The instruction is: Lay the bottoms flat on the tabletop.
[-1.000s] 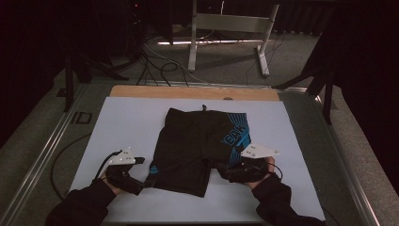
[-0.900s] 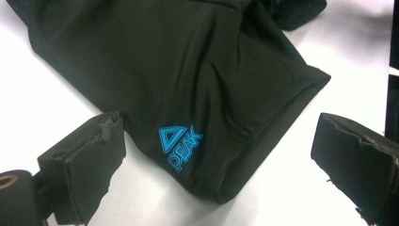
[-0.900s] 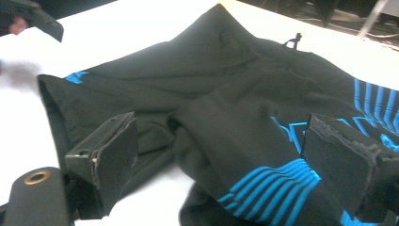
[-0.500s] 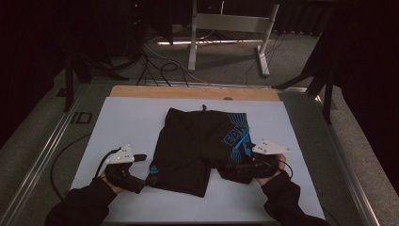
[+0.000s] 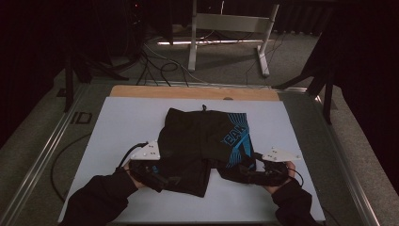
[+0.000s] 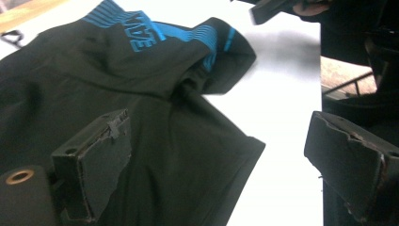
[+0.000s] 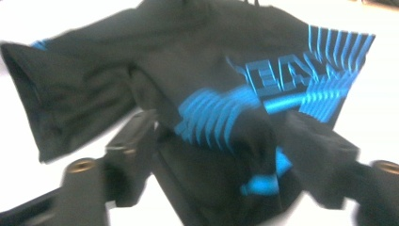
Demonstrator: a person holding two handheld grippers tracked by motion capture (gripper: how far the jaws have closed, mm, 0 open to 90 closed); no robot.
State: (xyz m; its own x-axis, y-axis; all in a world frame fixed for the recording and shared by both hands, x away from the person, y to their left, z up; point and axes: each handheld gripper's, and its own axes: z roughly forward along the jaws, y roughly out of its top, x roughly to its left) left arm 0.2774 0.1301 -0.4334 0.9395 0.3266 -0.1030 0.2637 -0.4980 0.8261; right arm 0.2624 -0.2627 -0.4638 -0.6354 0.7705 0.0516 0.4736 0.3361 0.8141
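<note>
Black shorts (image 5: 202, 141) with blue lettering, flat on the white surface (image 5: 122, 117), waistband toward the far edge, legs toward the person; long axis runs near to far. Since a second ago both hands have moved in to the leg hems. Right hand-held gripper (image 7: 221, 160): jaws have just been closing, right leg hem bunched between them, likely a grasp under way. Left hand-held gripper (image 6: 216, 160): jaws wide apart over the left leg, gripping nothing.

Both arms wear dark, near-black long sleeves. Each gripper, left (image 5: 157, 175) and right (image 5: 244, 174), is black, topped with a pale grey three-cornered plate dotted with small holes, and trails a thin black cable. Worn, chipped pads (image 6: 101, 160) and brass-coloured screws show up close.
</note>
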